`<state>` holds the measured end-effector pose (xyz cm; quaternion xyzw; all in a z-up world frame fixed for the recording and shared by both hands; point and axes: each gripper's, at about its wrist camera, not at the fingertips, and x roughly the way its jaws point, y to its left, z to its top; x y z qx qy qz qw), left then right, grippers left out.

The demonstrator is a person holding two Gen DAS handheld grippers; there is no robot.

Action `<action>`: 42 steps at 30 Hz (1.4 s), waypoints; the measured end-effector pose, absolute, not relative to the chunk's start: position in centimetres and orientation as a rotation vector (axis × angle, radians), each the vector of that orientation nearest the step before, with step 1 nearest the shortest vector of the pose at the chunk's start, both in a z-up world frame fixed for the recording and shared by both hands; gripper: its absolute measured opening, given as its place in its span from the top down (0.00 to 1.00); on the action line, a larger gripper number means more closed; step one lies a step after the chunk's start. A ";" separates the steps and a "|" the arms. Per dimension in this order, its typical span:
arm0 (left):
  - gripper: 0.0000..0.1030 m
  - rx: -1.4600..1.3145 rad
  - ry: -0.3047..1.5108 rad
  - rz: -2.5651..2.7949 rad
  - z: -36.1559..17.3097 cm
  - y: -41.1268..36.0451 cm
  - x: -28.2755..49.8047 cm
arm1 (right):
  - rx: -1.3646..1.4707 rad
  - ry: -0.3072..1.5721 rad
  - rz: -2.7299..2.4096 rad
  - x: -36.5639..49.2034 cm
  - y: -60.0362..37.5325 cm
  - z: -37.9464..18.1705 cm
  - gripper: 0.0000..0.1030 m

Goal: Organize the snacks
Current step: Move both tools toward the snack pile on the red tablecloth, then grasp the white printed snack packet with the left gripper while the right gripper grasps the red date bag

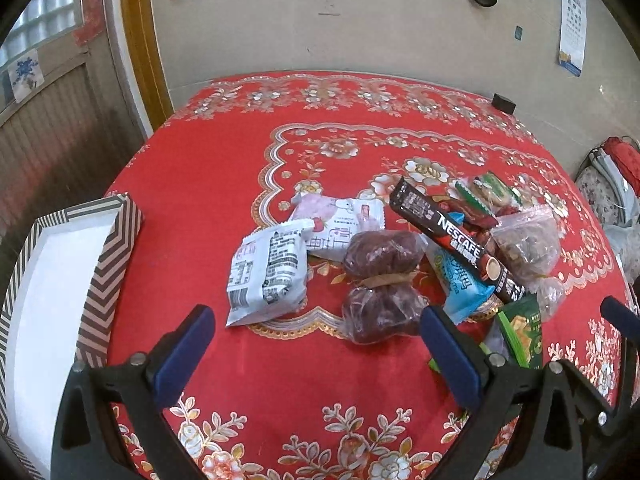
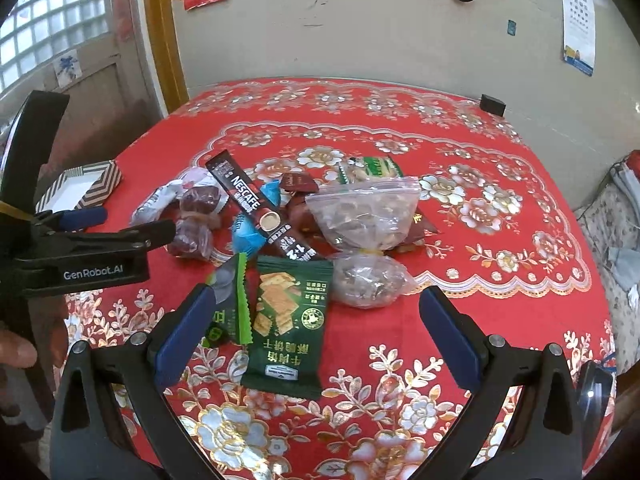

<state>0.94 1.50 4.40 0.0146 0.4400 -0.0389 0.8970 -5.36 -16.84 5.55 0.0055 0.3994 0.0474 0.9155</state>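
Note:
A heap of snacks lies mid-table on the red flowered cloth. In the left wrist view I see a white printed packet, a pink-white packet, a tied bag of dark red dates, a black Nescafe stick, a blue packet and a clear nut bag. My left gripper is open just short of the dates and white packet, holding nothing. In the right wrist view, my right gripper is open around a dark green cracker packet, beside the tied clear nut bag.
A white box with a brown zigzag rim stands at the table's left edge, its inside bare. A small black block sits at the far right corner. A wall runs behind the table. A patterned chair is on the right.

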 end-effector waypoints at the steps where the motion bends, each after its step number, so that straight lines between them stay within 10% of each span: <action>1: 0.00 0.030 0.911 -0.078 4.4 1.6 1.0 | 0.010 0.822 0.100 -5.4 -16.8 5.5 0.01; 42: 0.00 -0.074 1.011 -0.030 2.8 6.4 5.2 | -0.009 0.826 0.159 -3.7 -14.6 4.8 0.00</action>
